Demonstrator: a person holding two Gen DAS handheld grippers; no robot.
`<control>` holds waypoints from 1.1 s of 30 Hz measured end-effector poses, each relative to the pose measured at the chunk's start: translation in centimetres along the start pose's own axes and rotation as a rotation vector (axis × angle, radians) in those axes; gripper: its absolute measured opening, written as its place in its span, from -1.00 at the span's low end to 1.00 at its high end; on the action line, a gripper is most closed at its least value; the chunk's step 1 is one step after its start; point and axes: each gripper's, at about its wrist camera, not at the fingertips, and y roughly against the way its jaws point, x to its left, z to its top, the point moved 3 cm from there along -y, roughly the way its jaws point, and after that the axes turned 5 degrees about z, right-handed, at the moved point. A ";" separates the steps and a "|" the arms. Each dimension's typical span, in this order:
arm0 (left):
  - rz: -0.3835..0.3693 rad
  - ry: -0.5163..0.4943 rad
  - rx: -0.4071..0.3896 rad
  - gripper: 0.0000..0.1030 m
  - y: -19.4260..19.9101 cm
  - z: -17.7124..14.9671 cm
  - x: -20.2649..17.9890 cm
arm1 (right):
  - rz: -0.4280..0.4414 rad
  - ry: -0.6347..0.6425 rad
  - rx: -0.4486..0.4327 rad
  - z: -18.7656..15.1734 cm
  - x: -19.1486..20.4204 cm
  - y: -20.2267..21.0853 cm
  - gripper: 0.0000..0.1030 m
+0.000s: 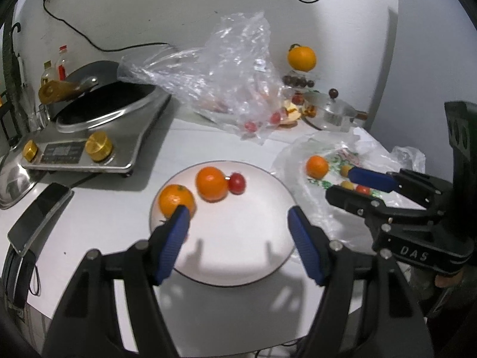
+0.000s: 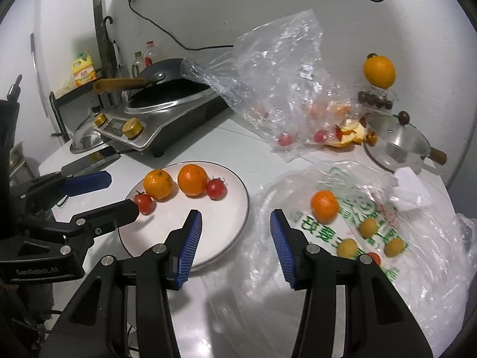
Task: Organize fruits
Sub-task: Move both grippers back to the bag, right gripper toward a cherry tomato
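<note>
White plate (image 1: 238, 256), left wrist view: two oranges (image 1: 176, 200) and a red tomato (image 1: 237, 183) lie at its far side.
Left gripper (image 1: 238, 223): my jaws stand wide apart over the plate, holding nothing.
Right wrist view, right gripper (image 2: 235, 238): my jaws gape wide, empty, between plate (image 2: 229, 232) and printed plastic bag (image 2: 372, 208).
Bag contents: one orange (image 2: 324, 205), small yellow fruits (image 2: 368, 227).
Second tomato (image 2: 144, 203): on the plate, beside my left finger.
</note>
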 end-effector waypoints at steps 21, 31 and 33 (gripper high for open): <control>-0.041 -0.083 0.037 0.35 -2.1 -0.7 -9.0 | -0.049 -0.052 -0.014 -4.0 -7.1 4.7 -0.02; -0.060 -0.108 0.064 0.35 -4.0 -0.3 -12.3 | -0.077 -0.094 0.014 -5.9 -11.4 4.8 -0.02; -0.060 -0.112 0.069 0.35 -4.5 -0.2 -12.7 | -0.079 -0.102 0.021 -6.1 -12.2 4.8 -0.02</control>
